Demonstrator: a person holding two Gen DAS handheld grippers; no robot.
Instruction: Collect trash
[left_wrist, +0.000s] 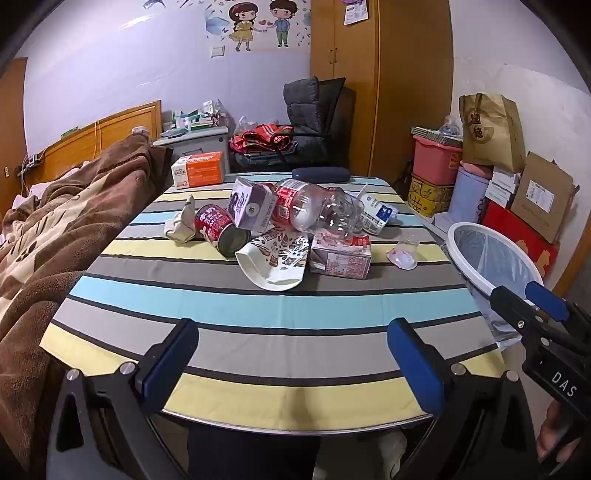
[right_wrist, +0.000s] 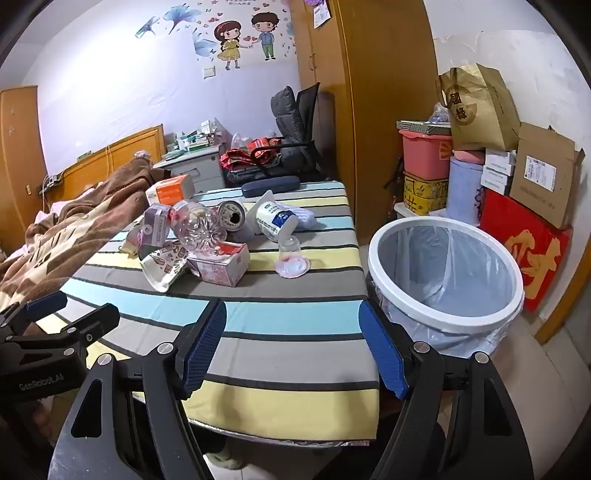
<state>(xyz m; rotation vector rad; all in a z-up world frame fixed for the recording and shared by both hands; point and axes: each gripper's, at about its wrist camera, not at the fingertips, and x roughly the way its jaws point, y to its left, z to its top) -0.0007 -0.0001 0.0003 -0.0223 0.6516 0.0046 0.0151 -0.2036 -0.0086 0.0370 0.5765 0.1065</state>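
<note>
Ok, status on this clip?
Left tool and right tool open, empty. Trash pile untouched on table. Bin beside table, path clear.

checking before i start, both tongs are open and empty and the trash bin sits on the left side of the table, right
Not quite. Both the left tongs and right tongs are open and empty, but the white-rimmed trash bin stands off the right side of the striped table, as the right wrist view shows.

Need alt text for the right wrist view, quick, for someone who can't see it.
The open, empty right gripper hangs over the near edge of a striped table, with a lined white trash bin just to its right. Farther back lies a trash pile: clear plastic bottle, cartons, paper cup.
</note>
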